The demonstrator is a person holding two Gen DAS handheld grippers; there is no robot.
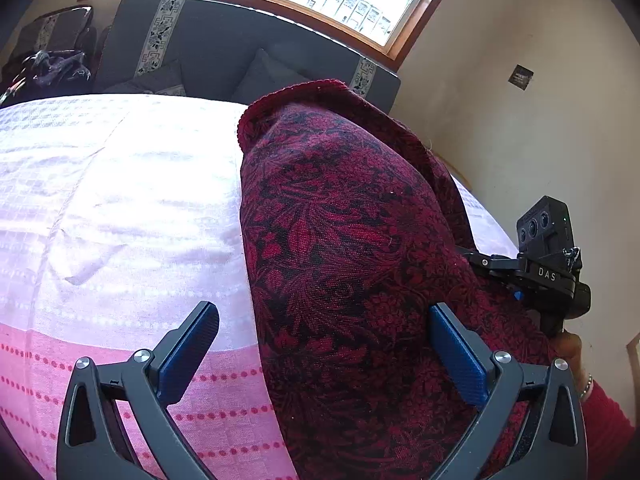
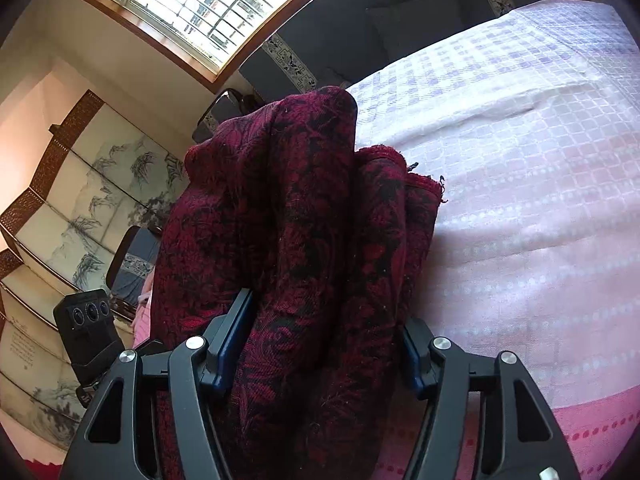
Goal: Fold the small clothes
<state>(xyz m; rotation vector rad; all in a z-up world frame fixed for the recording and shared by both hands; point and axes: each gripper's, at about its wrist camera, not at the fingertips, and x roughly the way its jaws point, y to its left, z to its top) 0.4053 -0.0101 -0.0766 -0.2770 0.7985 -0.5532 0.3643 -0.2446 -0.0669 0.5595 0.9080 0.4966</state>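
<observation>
Centrally in both views, a dark red cloth with a black leaf pattern (image 1: 352,248) is seen lying in a thick bundle on a bed cover (image 1: 120,208) woven in white, lilac and pink checks.

In the left wrist view, the left gripper (image 1: 324,344) is shown at the bottom of the frame with its jaws spread wide. Its left blue pad (image 1: 192,352) lies over the bare bed cover, and its right blue pad (image 1: 460,356) lies over the cloth, whose edge runs between them. Nothing is pressed between the pads. At the right edge, the right gripper (image 1: 472,256) is seen entering the cloth from the side, with a hand (image 1: 572,356) and a red sleeve (image 1: 608,420) below it.

In the right wrist view, the right gripper (image 2: 320,344) is shown at the bottom centre, part open, with several rolled folds of the cloth (image 2: 304,240) filling the gap between the two pads. Whether the pads are pressing on the folds cannot be told. At the lower left of this frame, the left gripper's camera housing (image 2: 88,332) is visible.

A window (image 2: 192,0) is seen at the top of the frame, a dark sofa (image 1: 224,44) beyond the bed, and a painted folding screen (image 2: 72,216) at the left.
</observation>
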